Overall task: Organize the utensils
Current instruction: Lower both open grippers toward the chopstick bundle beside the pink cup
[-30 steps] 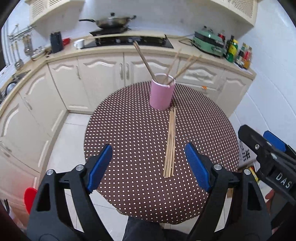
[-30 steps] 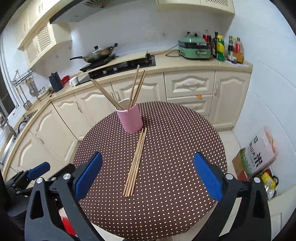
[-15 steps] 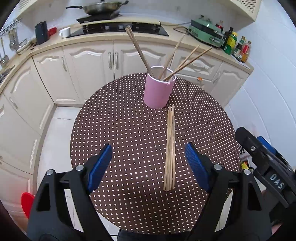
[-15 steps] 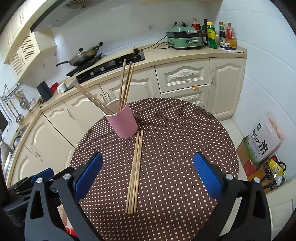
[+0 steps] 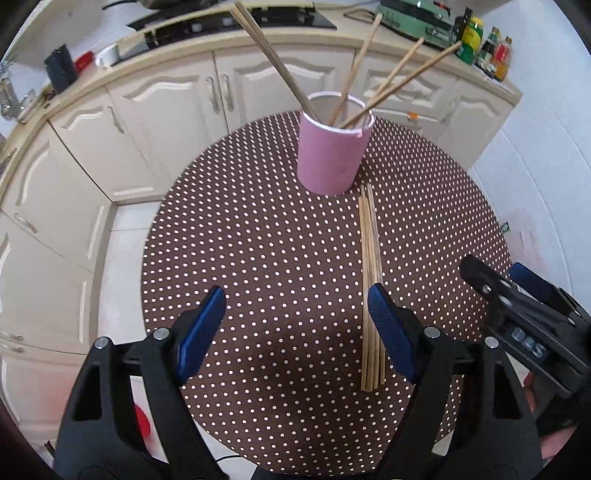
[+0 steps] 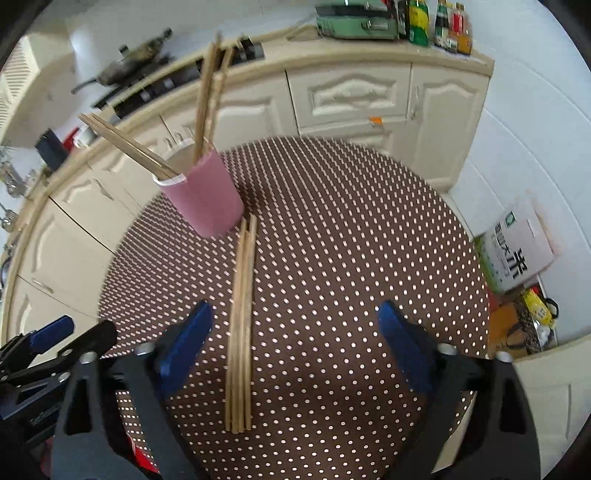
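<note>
- A bundle of loose chopsticks (image 5: 370, 280) lies flat on the table (image 5: 258, 258), side by side, one end just beside the foot of the pink cup (image 5: 332, 155) and the other end toward the near edge.
- In the left wrist view the bundle runs under the left gripper's (image 5: 297, 314) right-hand fingertip (image 5: 384, 321); most of the bundle lies just outside the gap, not between the fingers.
- The left gripper is spread wide with nothing in it, over bare cloth.
- In the right wrist view the same bundle (image 6: 242, 325) lies inside the gap of the right gripper (image 6: 295, 332), close to the left-hand fingertip (image 6: 188, 339) and well apart from the other one.
- The right gripper's fingers are closing, but the pads do not touch the sticks; they hang above the table.
- The pink cup stands upright at the far side of the table and holds more chopsticks (image 5: 280, 66) leaning out in different directions.
- The table is round, covered in brown cloth with white dots.
- Behind it are cream cabinets (image 5: 177, 110), a stove (image 5: 236, 26) and bottles (image 5: 484, 48) on the counter.
</note>
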Tool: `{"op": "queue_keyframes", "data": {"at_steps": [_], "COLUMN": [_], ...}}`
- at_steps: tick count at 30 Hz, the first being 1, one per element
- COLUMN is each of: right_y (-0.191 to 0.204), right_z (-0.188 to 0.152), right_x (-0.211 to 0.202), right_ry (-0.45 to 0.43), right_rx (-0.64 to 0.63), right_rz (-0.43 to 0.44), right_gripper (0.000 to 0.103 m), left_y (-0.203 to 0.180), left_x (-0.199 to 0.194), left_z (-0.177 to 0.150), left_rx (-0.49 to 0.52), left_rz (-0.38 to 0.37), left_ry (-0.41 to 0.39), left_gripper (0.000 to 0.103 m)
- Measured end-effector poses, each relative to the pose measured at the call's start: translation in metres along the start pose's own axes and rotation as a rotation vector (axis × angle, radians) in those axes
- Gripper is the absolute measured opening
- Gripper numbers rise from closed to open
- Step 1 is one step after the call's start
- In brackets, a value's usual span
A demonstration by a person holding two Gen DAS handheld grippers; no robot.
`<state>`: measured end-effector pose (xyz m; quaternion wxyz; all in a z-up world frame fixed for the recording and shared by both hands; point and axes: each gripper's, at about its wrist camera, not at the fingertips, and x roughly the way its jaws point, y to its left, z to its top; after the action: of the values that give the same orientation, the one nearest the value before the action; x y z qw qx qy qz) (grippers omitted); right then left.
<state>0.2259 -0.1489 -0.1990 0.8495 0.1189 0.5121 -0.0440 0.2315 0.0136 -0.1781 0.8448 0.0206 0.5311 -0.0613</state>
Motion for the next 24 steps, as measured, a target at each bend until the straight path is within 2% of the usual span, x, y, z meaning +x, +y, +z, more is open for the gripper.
{"op": "queue_keyframes", "data": {"at_steps": [3,5,10,14,24], "right_y": [-0.004,-0.003,0.005,0.013,0.029], "right_z": [0.002,0.003,0.007,0.011,0.020], "right_x": [0.020,0.028,0.053,0.074,0.111], "right_ry": [0.072,0.090,0.156,0.211,0.292], "right_rx": [0.026,0.025,-0.026,-0.059,-0.113], "right_rz": [-0.007,-0.012,0.001,-0.012,-0.037], "right_gripper": [0.079,0.076,0.068,0.067,0.066], "left_y": [0.001,0.001,0.002,0.003,0.018], "left_x": [0.015,0.024,0.048,0.063,0.093], "left_z": [0.003,0.004,0.006,0.006,0.016], "left_rx": [0.017,0.021,0.030,0.036,0.008], "left_rz": [-0.004,-0.021,-0.061,-0.087,-0.097], "left_ry": [0.048,0.070,0.140,0.179,0.245], "left_gripper": [0.078,0.078,0.078,0.078,0.078]}}
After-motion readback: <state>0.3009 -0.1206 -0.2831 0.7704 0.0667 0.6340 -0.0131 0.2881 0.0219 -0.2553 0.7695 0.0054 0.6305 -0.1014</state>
